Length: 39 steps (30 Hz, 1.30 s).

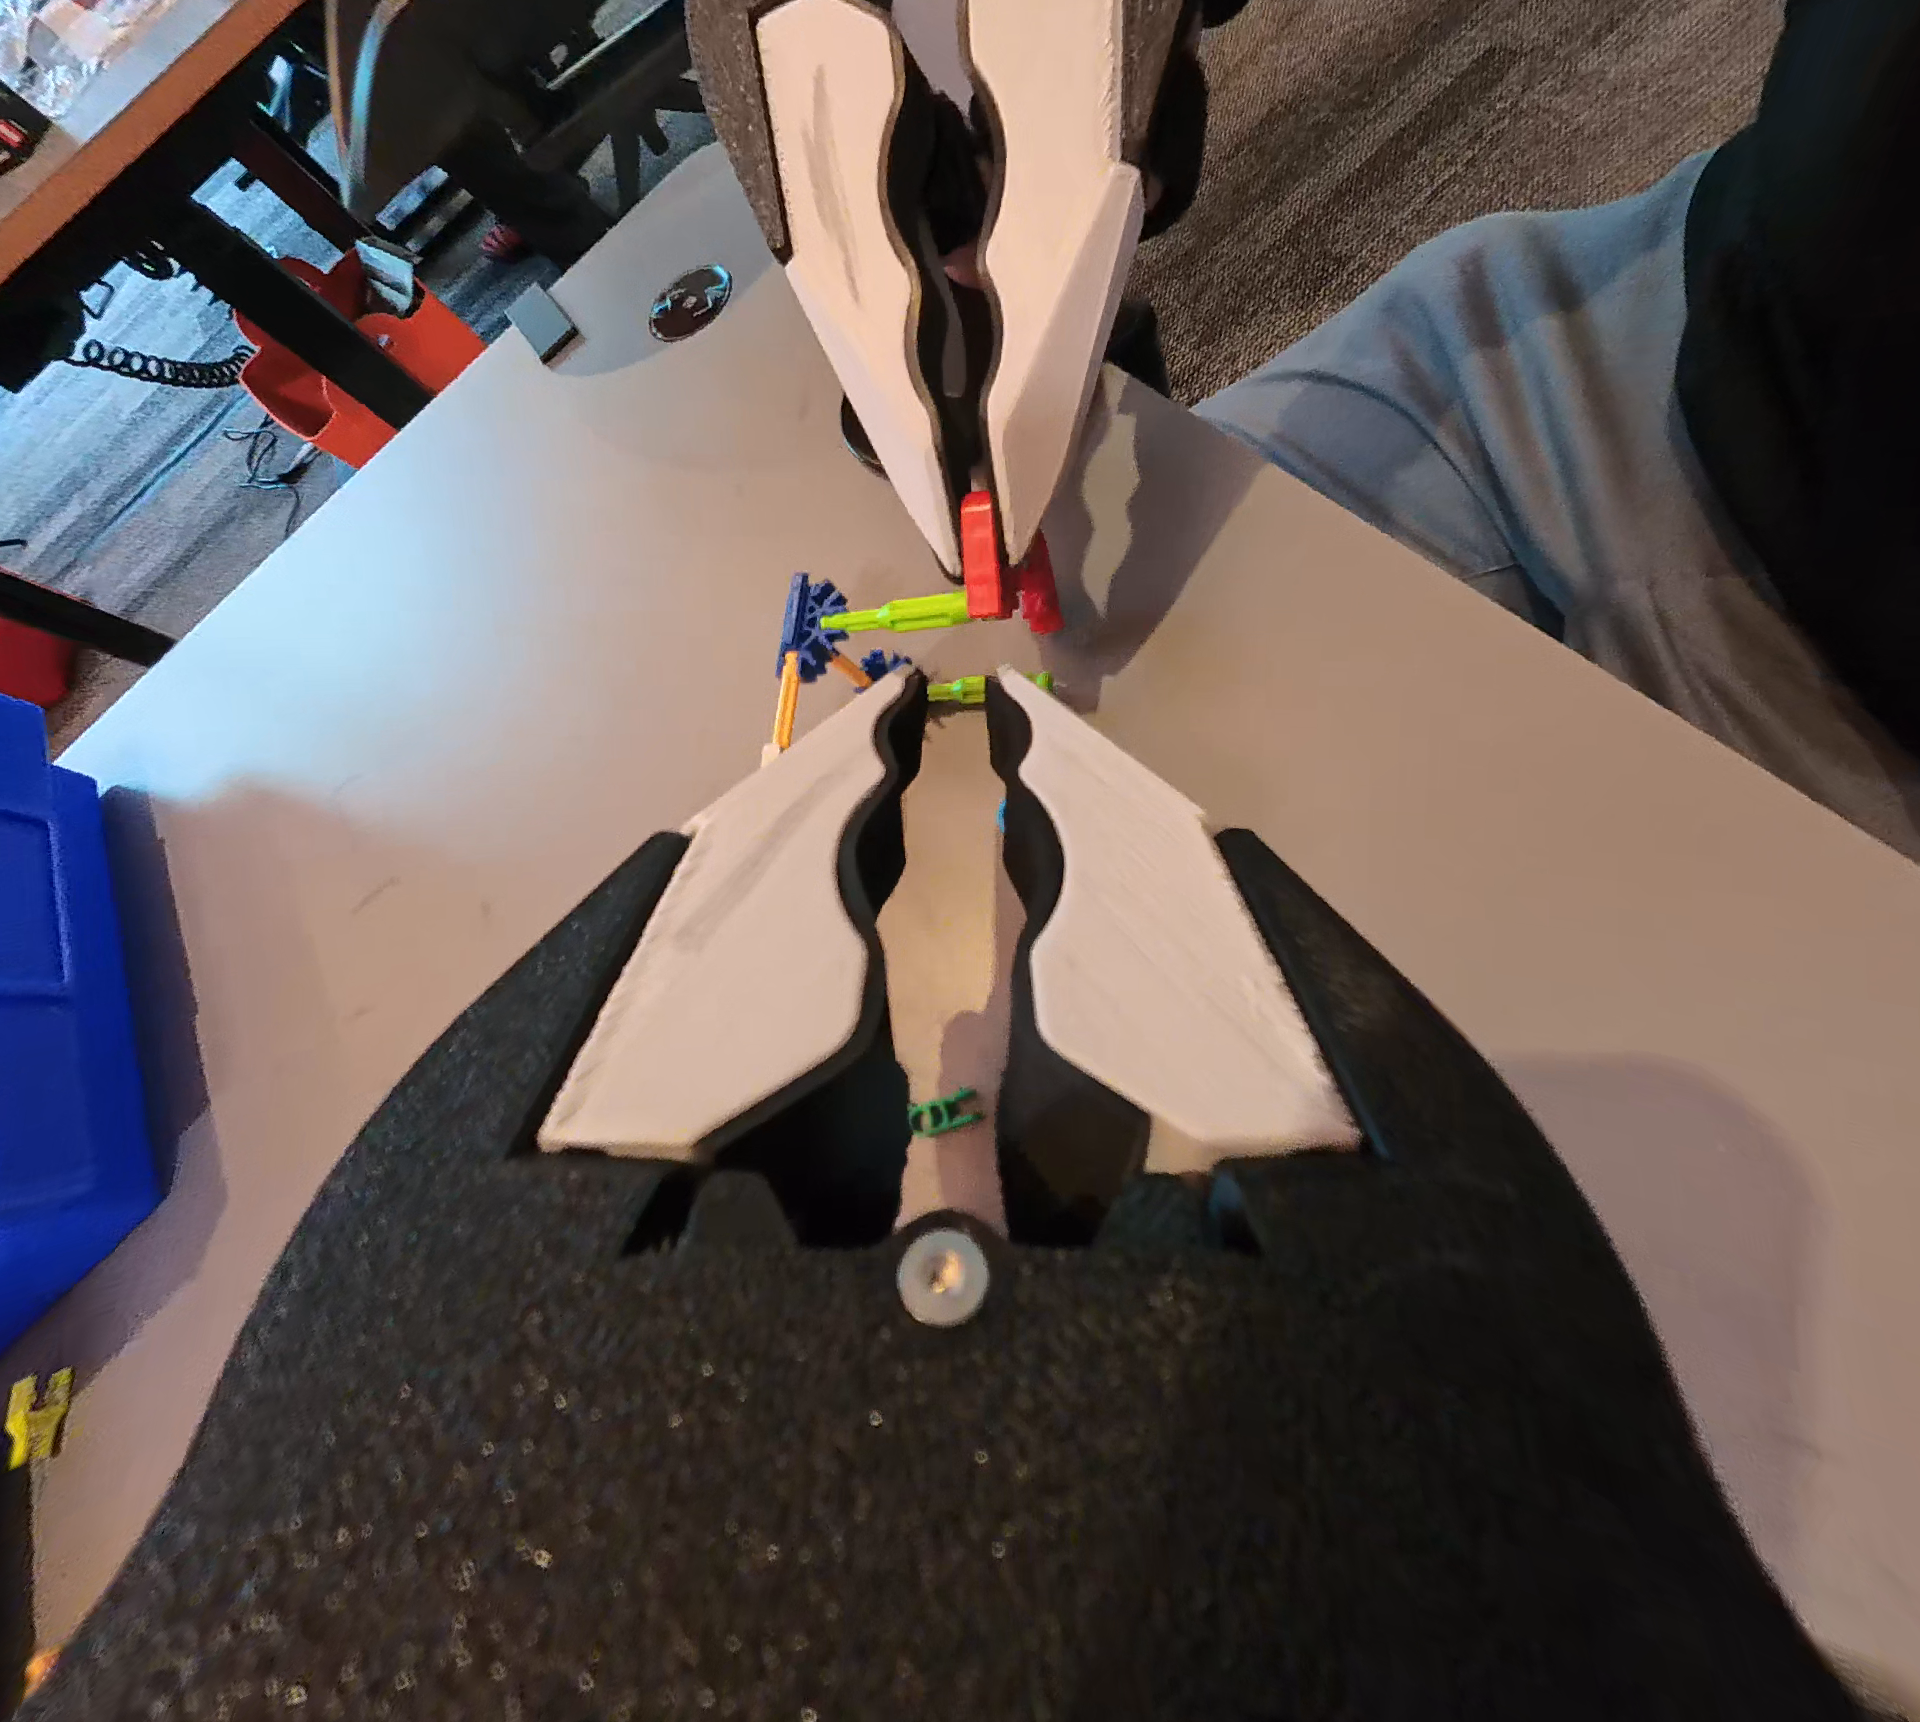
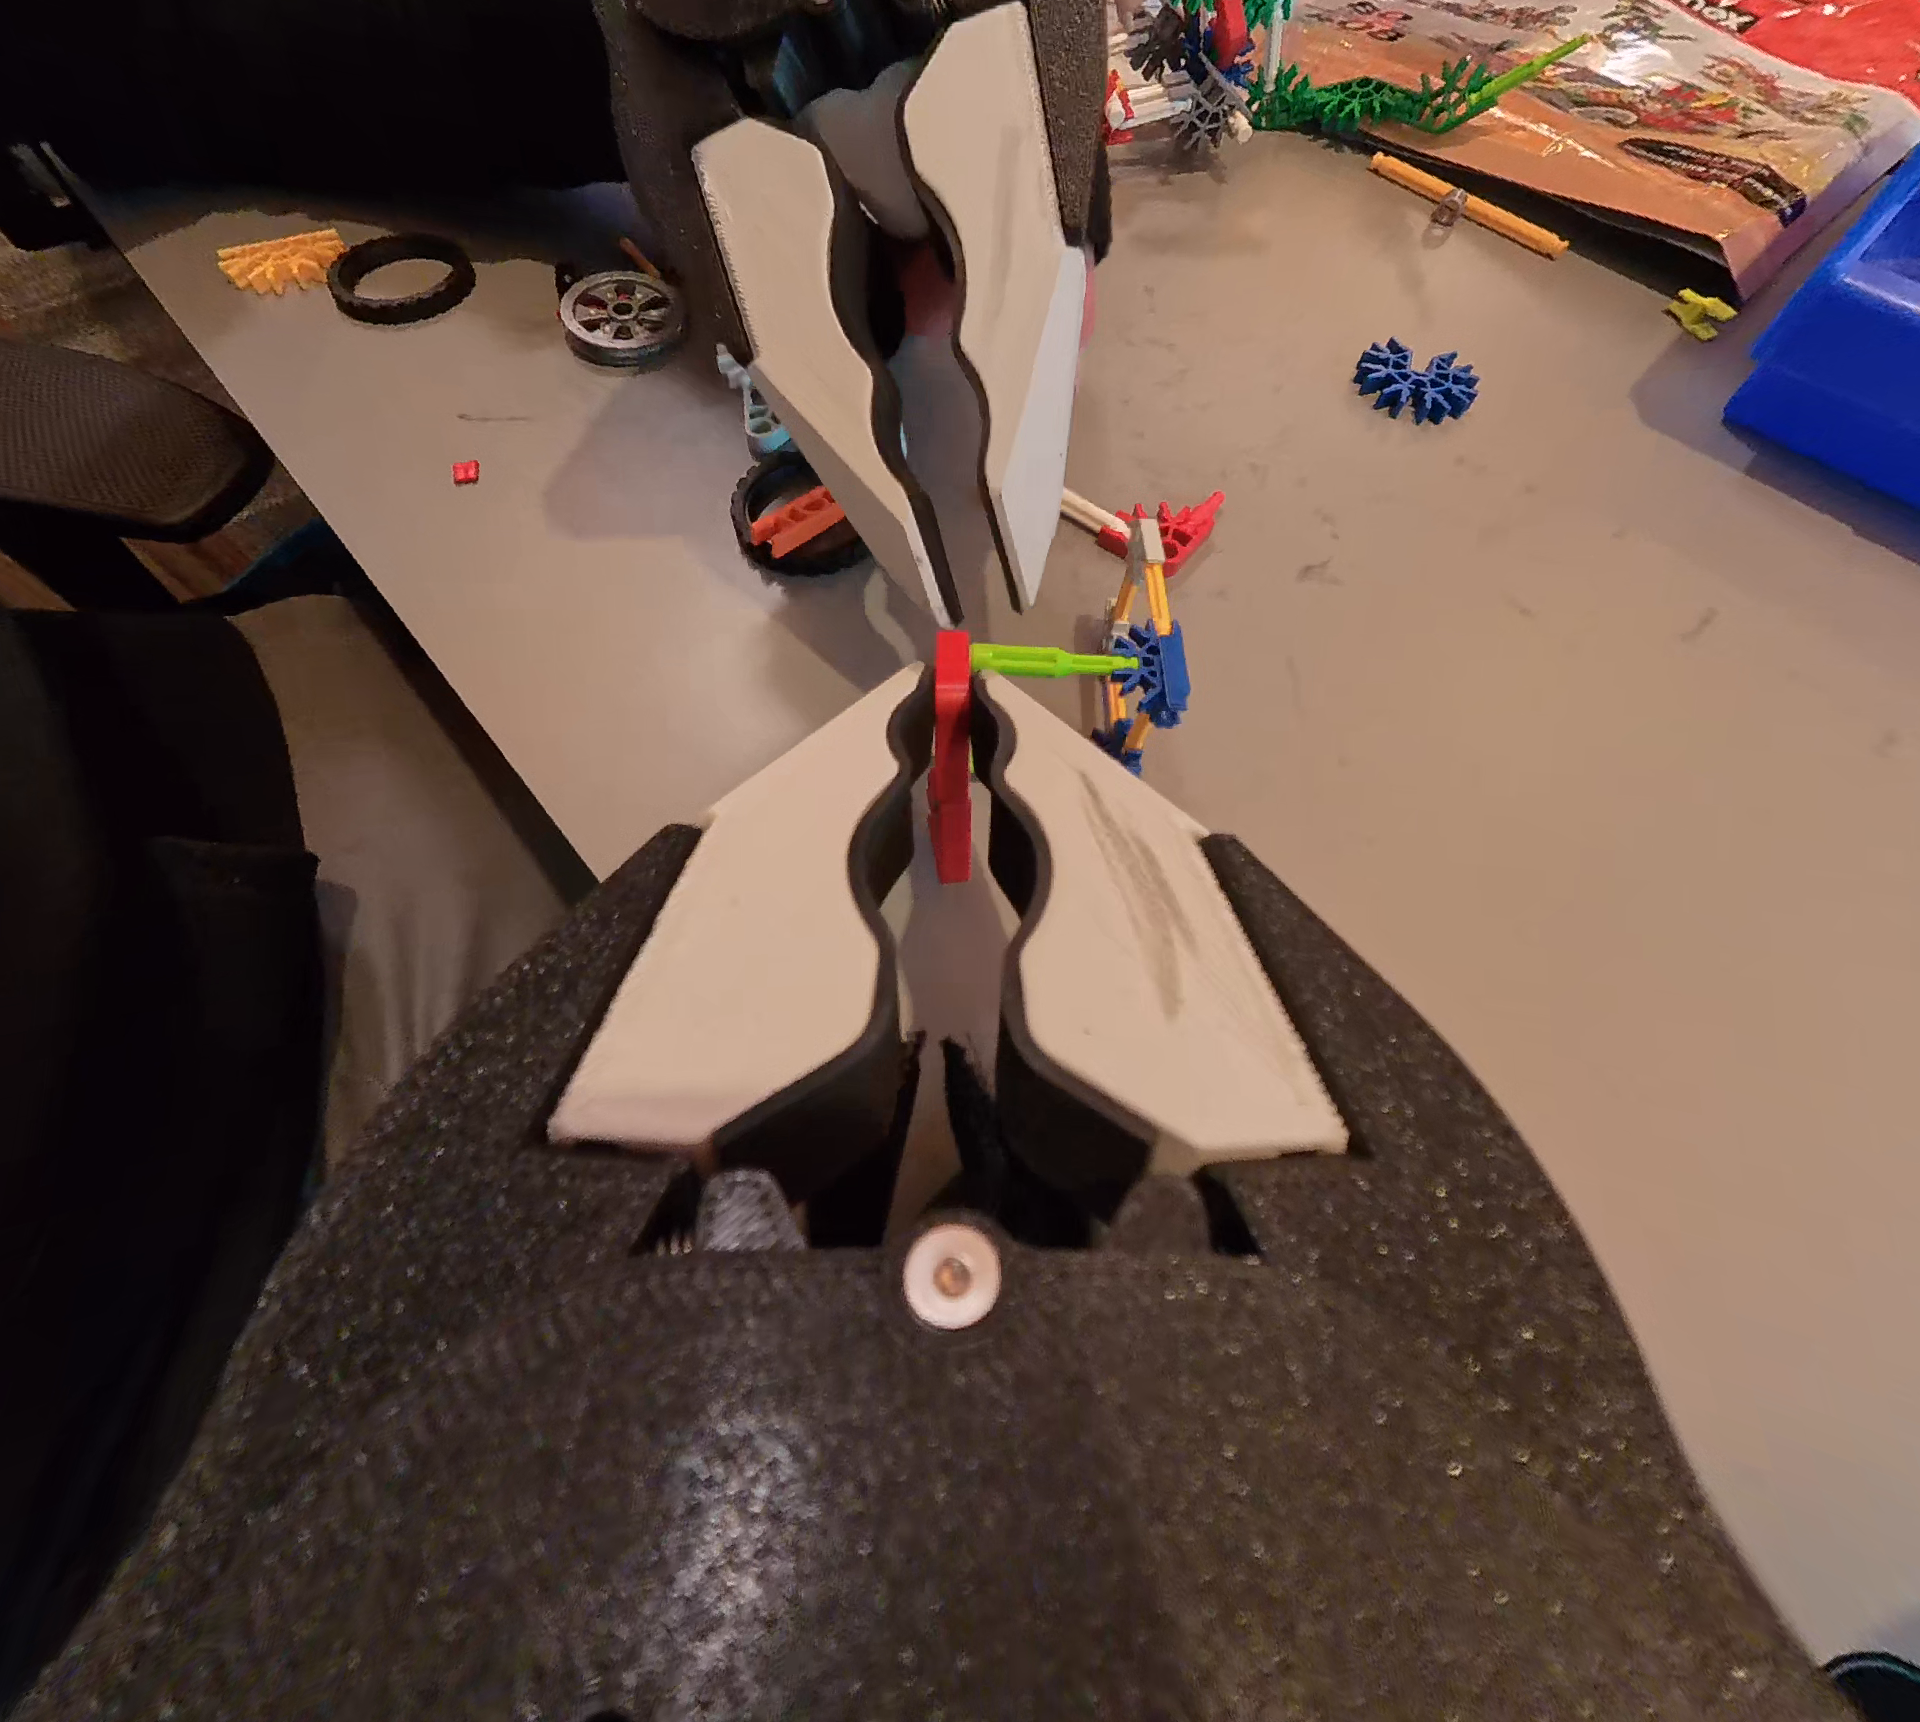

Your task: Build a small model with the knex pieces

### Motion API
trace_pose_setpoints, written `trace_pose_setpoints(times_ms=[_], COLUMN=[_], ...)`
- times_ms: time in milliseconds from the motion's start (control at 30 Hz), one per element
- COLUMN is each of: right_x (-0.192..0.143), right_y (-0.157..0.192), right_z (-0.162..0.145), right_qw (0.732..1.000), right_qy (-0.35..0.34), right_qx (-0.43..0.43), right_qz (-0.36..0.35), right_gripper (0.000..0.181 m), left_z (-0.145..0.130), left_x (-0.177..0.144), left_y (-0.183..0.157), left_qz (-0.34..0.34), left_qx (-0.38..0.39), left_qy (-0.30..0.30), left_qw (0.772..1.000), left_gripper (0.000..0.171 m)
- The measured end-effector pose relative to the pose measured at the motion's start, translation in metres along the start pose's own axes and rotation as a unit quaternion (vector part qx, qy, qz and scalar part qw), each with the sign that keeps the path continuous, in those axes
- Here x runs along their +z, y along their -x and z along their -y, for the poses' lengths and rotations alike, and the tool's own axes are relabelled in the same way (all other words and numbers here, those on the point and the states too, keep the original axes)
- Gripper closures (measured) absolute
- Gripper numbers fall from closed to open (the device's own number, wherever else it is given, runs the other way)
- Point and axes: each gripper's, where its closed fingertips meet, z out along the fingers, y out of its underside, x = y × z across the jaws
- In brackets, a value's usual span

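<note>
On the grey table (image 1: 416, 633), your left gripper (image 1: 956, 685) had its jaws nearly together by a lime rod (image 1: 966, 688); whether they gripped it, I cannot tell. Your right gripper (image 2: 951, 685) pinched the red connector (image 2: 951, 799), which a green rod (image 2: 1039, 662) joined to the blue-and-yellow assembly (image 2: 1153, 664)

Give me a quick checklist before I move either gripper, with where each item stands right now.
1. Right gripper shut on the red connector: ok.
2. Lime green rod seated in the red connector: ok.
3. Rod's far end in the blue connector: ok.
4. Left gripper gripping the second green rod: cannot tell.
5. Table around the build free of loose parts: not ok.
</note>
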Motion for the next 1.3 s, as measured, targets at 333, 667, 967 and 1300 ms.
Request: trace_pose_setpoints(times_ms=[333, 667, 967, 1300], right_x=[-0.002, -0.005, -0.003, -0.002], right_y=[0.003, 0.000, -0.006, -0.005], right_z=[-0.005, -0.006, -0.006, -0.006], right_qw=[1.000, 1.000, 0.998, 0.997], right_qy=[0.006, -0.008, -0.027, -0.034], right_qx=[-0.005, 0.009, 0.053, 0.050], right_qz=[0.000, -0.019, -0.035, -0.040], right_gripper=[0.176, 0.176, 0.176, 0.176], left_z=[-0.002, -0.001, 0.004, 0.017], left_x=[0.007, 0.012, 0.017, 0.001], left_y=[0.002, 0.003, 0.004, 0.019], left_qz=[0.006, 0.011, 0.015, 0.048], left_qx=[0.001, -0.009, -0.027, -0.001], left_qy=[0.007, 0.009, -0.003, 0.000], left_qw=[1.000, 1.000, 1.000, 0.999], left_gripper=[0.162, 0.158, 0.156, 0.143])
